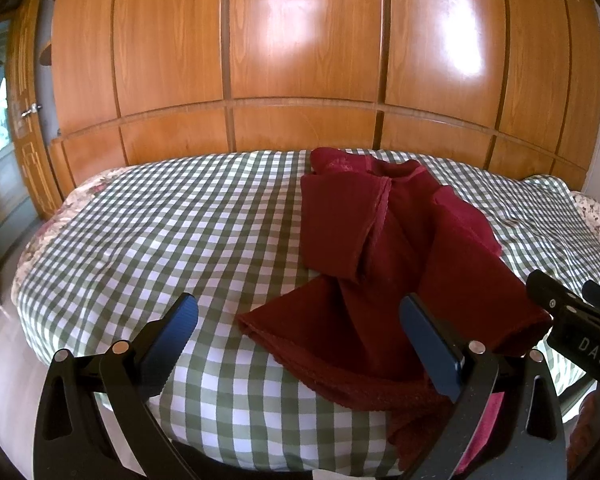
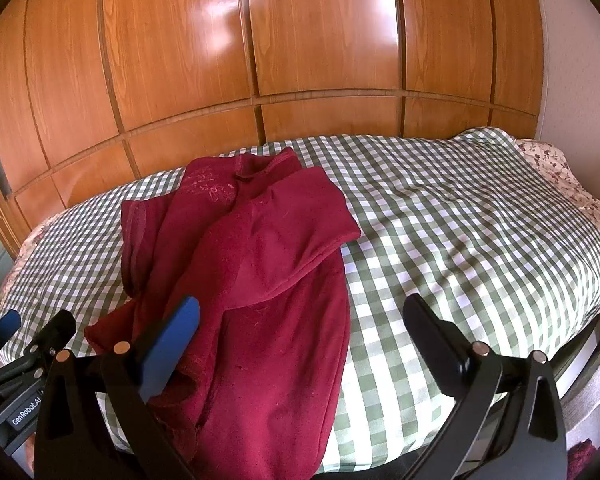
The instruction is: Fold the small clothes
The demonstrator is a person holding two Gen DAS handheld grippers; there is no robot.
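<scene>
**Red garment half-gathered on the bed, both grippers spread**

The dark red garment (image 2: 244,264) lies rumpled on the checked bedcover (image 2: 460,240), sleeves folded inward, its hem hanging toward the near edge of the bed. The left gripper (image 1: 300,344) hovers spread wide over the lower hem, holding nothing. The right gripper (image 2: 300,344) is likewise spread and empty. The soft fleece could bunch or slide off the edge if only one layer gets pinched. Behind stands a glossy wooden wardrobe (image 1: 300,60); nothing blocks the reach.
</scene>
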